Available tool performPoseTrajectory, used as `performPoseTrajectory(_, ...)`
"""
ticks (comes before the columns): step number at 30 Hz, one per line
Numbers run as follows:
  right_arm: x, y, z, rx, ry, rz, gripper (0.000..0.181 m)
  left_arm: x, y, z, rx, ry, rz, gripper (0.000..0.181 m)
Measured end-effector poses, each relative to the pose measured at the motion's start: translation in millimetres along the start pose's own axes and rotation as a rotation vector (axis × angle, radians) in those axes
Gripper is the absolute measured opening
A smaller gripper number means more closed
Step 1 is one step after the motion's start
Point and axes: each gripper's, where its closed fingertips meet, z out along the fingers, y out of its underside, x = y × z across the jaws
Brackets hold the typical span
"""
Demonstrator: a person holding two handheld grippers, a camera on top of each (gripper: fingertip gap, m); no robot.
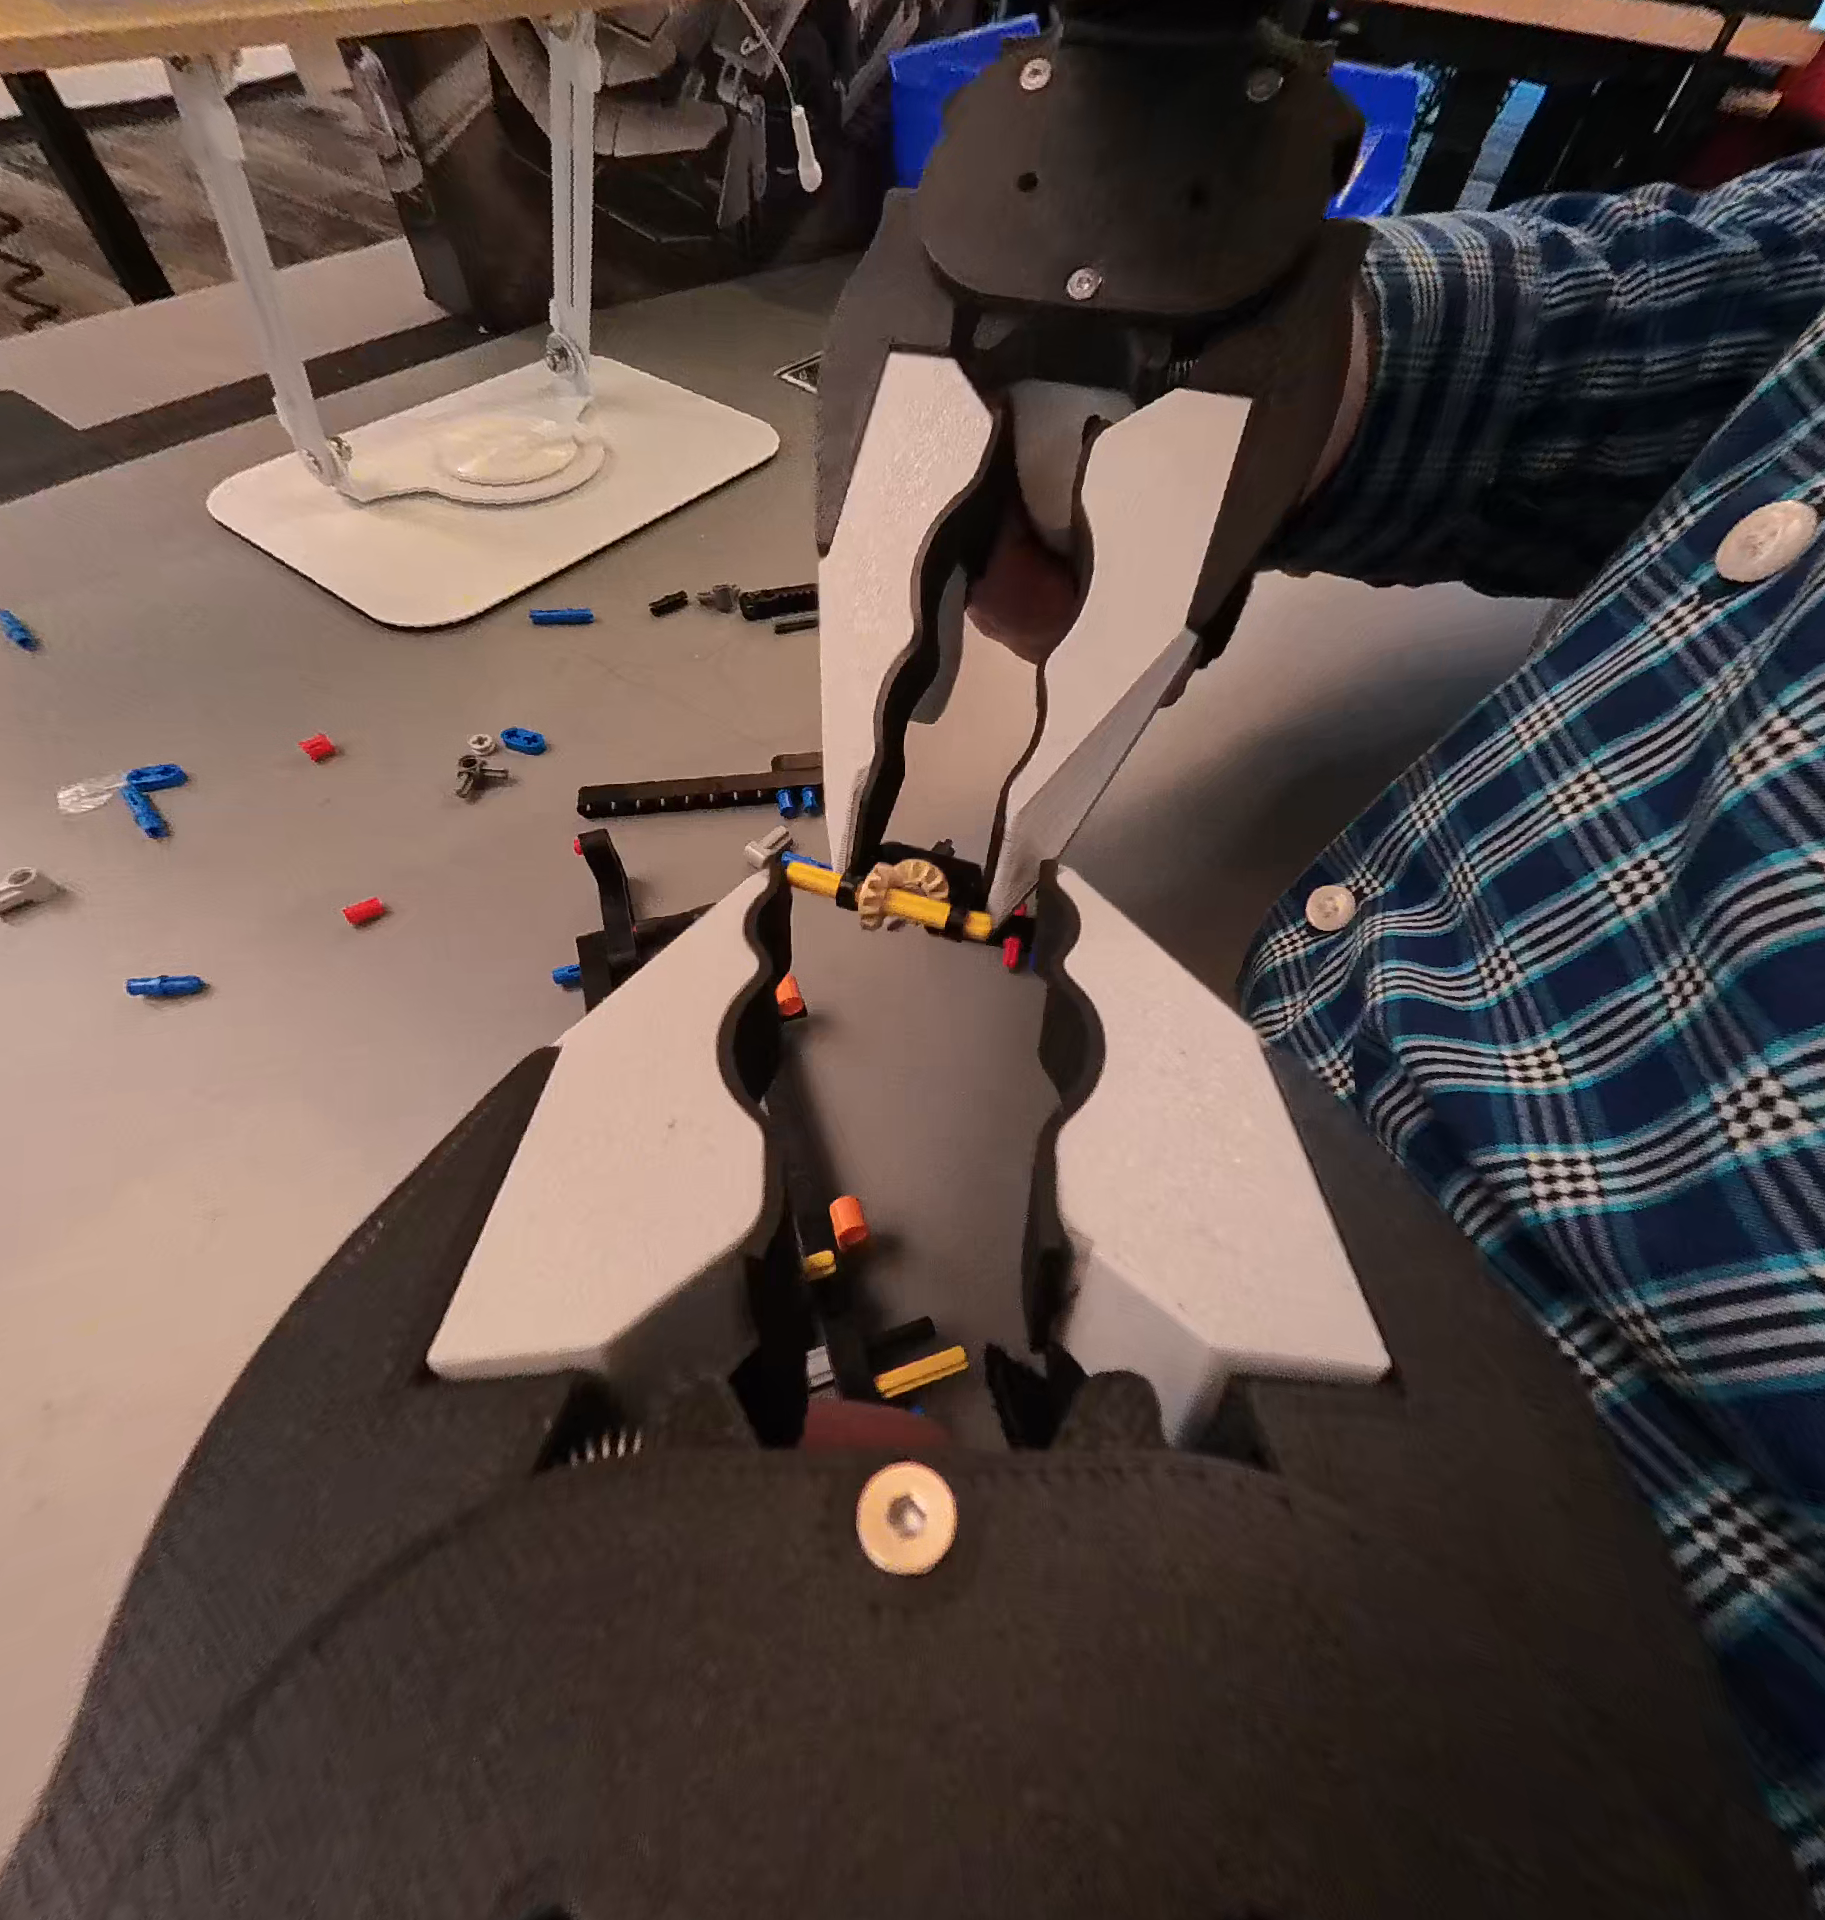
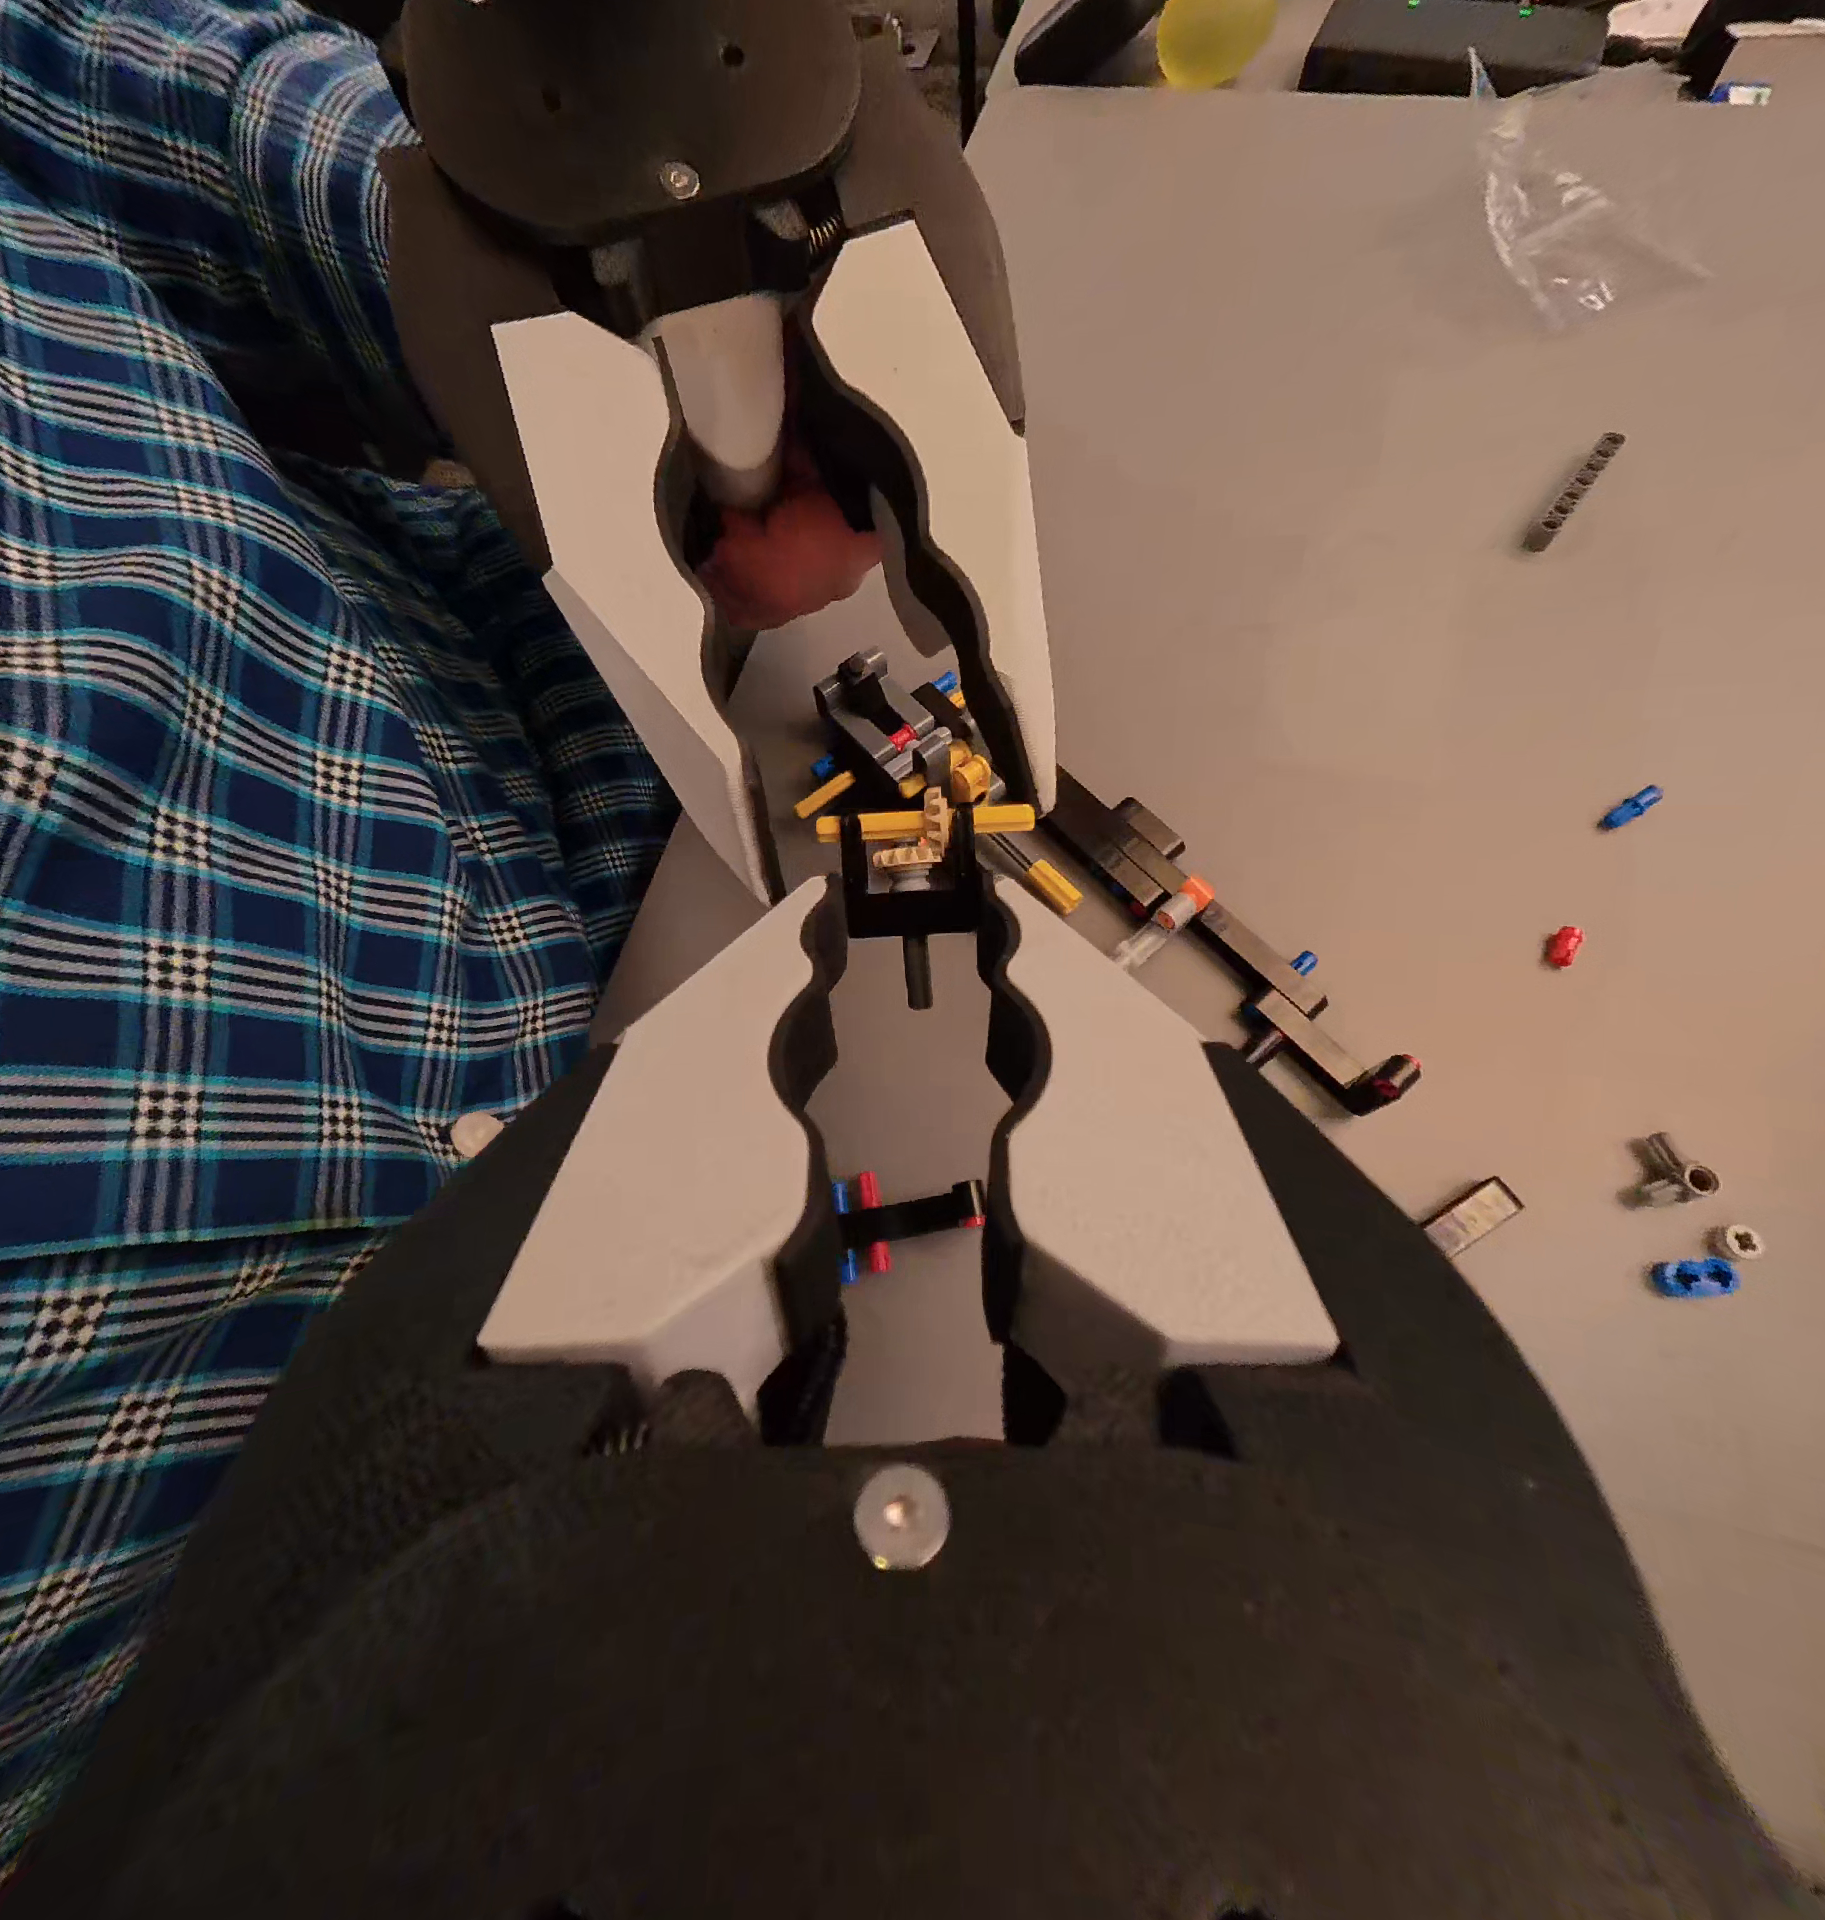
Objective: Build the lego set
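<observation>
**A:** Where is the lego piece?

**B:** Above the middle of the desk (image 2: 1303, 520), between the two claws. The right gripper (image 2: 908, 899) is clamped on a small black frame (image 2: 908, 920), with both tips pressed to its sides. A yellow axle (image 2: 877, 826) runs across the top of the frame and carries a tan gear (image 1: 892, 891).

**A:** And the left gripper (image 1: 913, 894)?

**B:** It is narrowed, with its tips bracketing the two ends of the axle. I cannot tell whether it really pinches them.

**A:** What does only one camera catch?

**B:** The left wrist view alone shows a white stand base (image 1: 492, 488) towards the desk's far edge, with blue pins (image 1: 165, 985) and red pins (image 1: 362, 911) scattered nearer. The right wrist view alone shows a grey sub-assembly (image 2: 877, 717) lying under the left claw, and a grey beam (image 2: 1573, 494) well apart from it.

**A:** Any containers?

**B:** A crumpled clear bag (image 2: 1573, 229) lies near a far corner. I cannot make out what is in it.
</observation>
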Motion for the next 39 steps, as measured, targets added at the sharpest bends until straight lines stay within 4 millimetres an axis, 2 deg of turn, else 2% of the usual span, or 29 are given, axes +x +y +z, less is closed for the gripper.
performPoseTrajectory(16,-17.3,0.4,3.4,0.001,-0.035,0.097,0.022,14.7,4.7,-8.4,0.019,0.014,-0.07,0.046)
performPoseTrajectory(18,-15.0,0.1,3.1,0.004,-0.034,0.123,0.023,15.2,5.7,-9.7,0.013,0.014,-0.061,0.035)
performPoseTrajectory(26,-13.4,-3.5,2.2,0.02,-0.046,0.17,0.023,12.1,3.2,-12.9,0.042,0.019,-0.086,0.033)
performPoseTrajectory(29,-11.9,-1.9,2.7,0.004,-0.046,0.184,0.023,8.6,4.2,-14.2,0.035,-0.001,-0.064,0.023)
performPoseTrajectory(34,-10.4,2.8,4.0,-0.023,-0.049,0.217,0.023,6.0,5.9,-14.4,0.012,-0.042,-0.014,0.026)
performPoseTrajectory(39,-14.8,1.5,4.2,-0.022,-0.071,0.211,0.023,8.4,9.6,-12.6,-0.055,-0.051,0.058,0.042)
